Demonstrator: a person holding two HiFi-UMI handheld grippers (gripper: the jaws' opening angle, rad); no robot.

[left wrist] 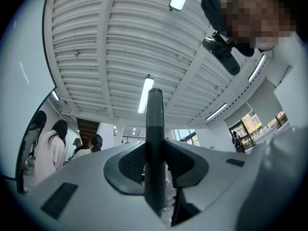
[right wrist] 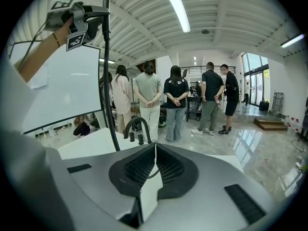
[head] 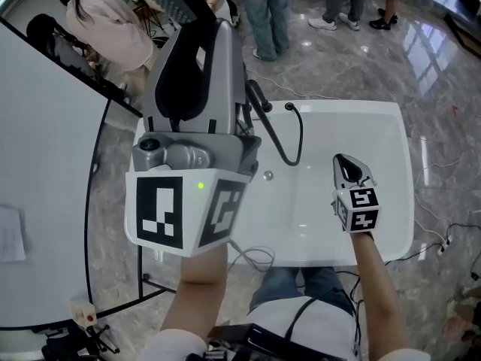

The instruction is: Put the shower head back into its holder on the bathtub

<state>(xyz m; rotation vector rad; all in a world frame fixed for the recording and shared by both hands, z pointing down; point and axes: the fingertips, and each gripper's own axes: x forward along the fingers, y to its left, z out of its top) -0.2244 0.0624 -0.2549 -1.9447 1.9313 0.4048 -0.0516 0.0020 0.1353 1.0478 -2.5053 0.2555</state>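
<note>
My left gripper (head: pixel 213 28) is raised high, close to the head camera, and is shut on the black textured handle of the shower head (left wrist: pixel 154 124), which stands upright between its jaws. The black hose (head: pixel 275 140) hangs from it down to the rim of the white bathtub (head: pixel 394 171). The right gripper view shows the left gripper (right wrist: pixel 85 14) at top left, with the hose (right wrist: pixel 109 85) dropping to the tub beside the black arched faucet (right wrist: pixel 136 129). My right gripper (head: pixel 348 165) hovers over the tub's right side, shut with nothing between its jaws (right wrist: pixel 155 150).
Several people (right wrist: pixel 175 100) stand on the marble floor beyond the tub's far end. A large white board (head: pixel 45 186) with a black frame stands at the left. Cables (head: pixel 443 239) lie on the floor at the right. The tub's drain (head: pixel 268 175) shows mid-basin.
</note>
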